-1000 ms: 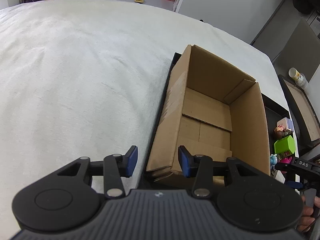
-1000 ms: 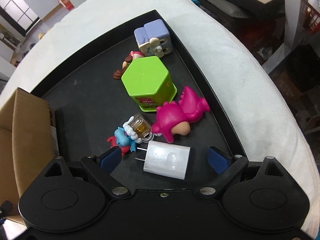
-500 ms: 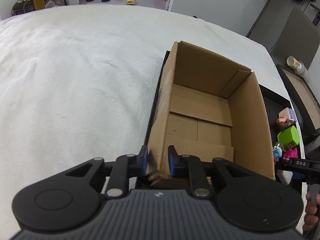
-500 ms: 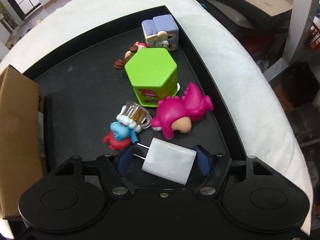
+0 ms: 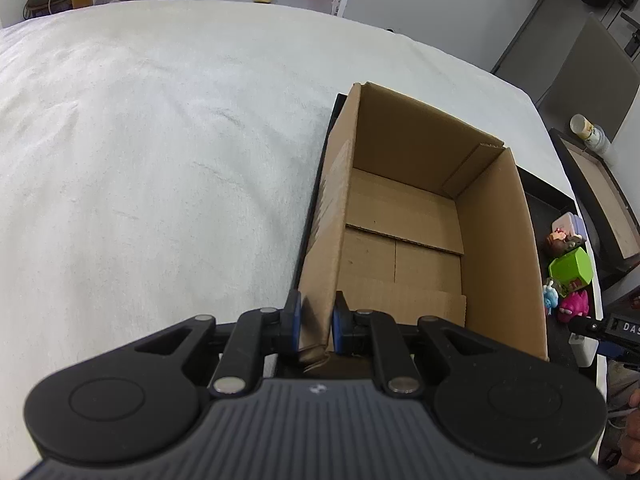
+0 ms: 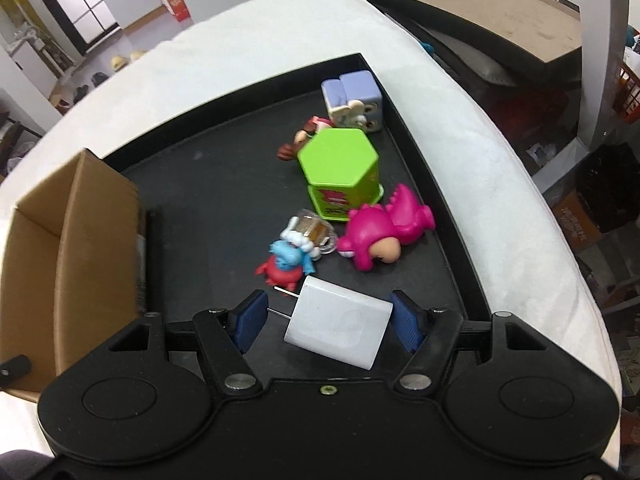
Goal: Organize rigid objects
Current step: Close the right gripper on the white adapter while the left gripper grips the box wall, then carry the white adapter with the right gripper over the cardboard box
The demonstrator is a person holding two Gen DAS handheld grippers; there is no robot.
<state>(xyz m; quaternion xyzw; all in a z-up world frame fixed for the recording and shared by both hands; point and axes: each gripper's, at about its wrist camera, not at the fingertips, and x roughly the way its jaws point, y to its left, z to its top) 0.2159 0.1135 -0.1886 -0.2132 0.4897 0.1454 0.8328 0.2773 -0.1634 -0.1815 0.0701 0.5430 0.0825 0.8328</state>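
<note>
An open, empty cardboard box [image 5: 496, 240] stands on the left part of a black tray [image 6: 208, 184]. My left gripper [image 5: 314, 312] is shut on the box's near left corner wall, one pad on each side. My right gripper [image 6: 330, 316] is shut on a white plug charger [image 6: 340, 328], its prongs pointing at the left pad, held just above the tray's near edge. On the tray beyond it lie a blue and red figure [image 6: 284, 260], a pink dinosaur [image 6: 384, 228], a green hexagonal box [image 6: 340, 164], a brown figure [image 6: 304, 142] and a lilac cube [image 6: 354, 98].
The tray sits on a white cloth-covered surface [image 5: 160, 160] that spreads wide to the left of the box. A small clear trinket [image 6: 316, 232] lies between the blue figure and the dinosaur. Beyond the surface's right edge are a low wooden table [image 6: 500, 24] and floor clutter.
The left jaws closed onto the box's corner wall. The right jaws closed on the white charger, and it has risen slightly, now tilted, off the tray floor.
</note>
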